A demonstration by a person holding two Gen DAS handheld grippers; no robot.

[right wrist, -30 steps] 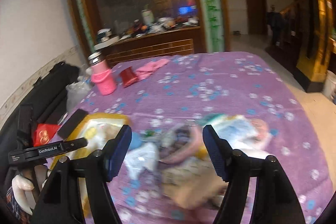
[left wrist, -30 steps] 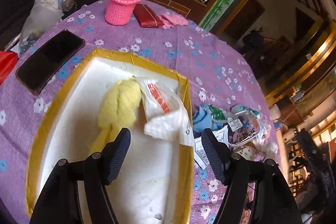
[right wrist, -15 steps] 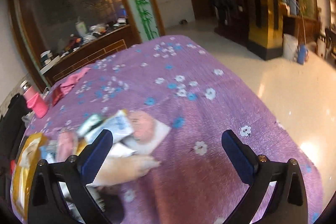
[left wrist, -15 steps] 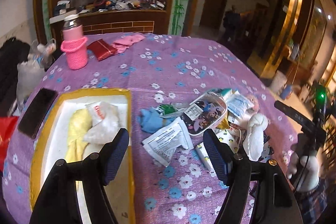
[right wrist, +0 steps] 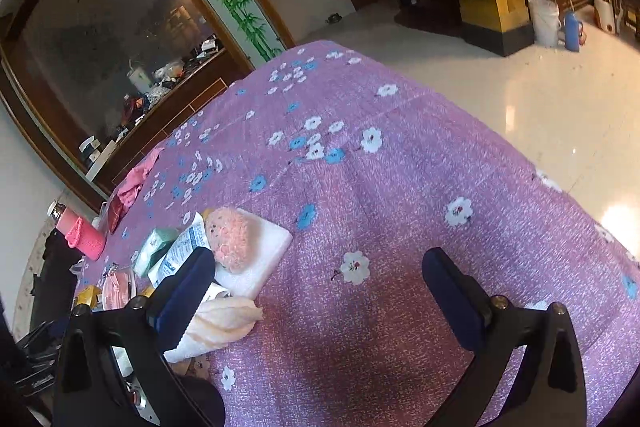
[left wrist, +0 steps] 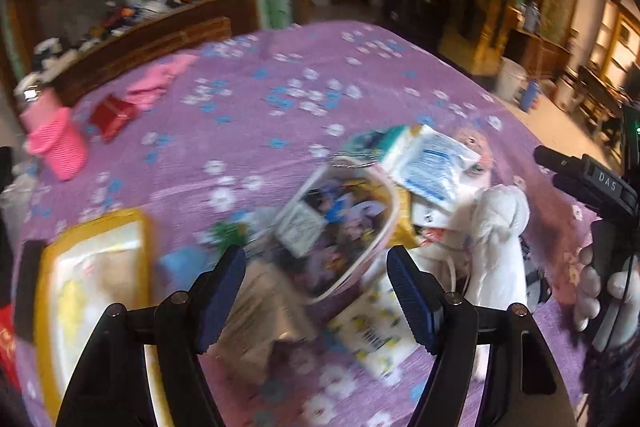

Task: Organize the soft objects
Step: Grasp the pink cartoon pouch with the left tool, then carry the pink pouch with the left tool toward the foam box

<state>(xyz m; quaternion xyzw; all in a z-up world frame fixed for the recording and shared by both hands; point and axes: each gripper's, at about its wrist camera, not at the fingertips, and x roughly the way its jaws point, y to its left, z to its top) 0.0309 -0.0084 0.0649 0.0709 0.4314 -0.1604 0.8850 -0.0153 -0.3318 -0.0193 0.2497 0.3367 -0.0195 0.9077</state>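
A heap of soft items lies on the purple flowered tablecloth: a clear pouch with cartoon print, a white plush toy, a white-blue packet and a patterned tissue pack. My left gripper is open and empty, hovering just above the pouch. The yellow-rimmed white box sits at the left with a yellow item inside. My right gripper is open and empty over bare cloth; a pink fluffy ball on a white pad and a cream cloth lie by its left finger.
A pink knitted bottle sleeve, a red pouch and a pink cloth lie at the far left. A black phone lies beside the box. The table edge drops to tiled floor on the right.
My left gripper has swung right from over the yellow box to over the heap. My right gripper has swung right, away from the heap, and stands wider open than a second ago.
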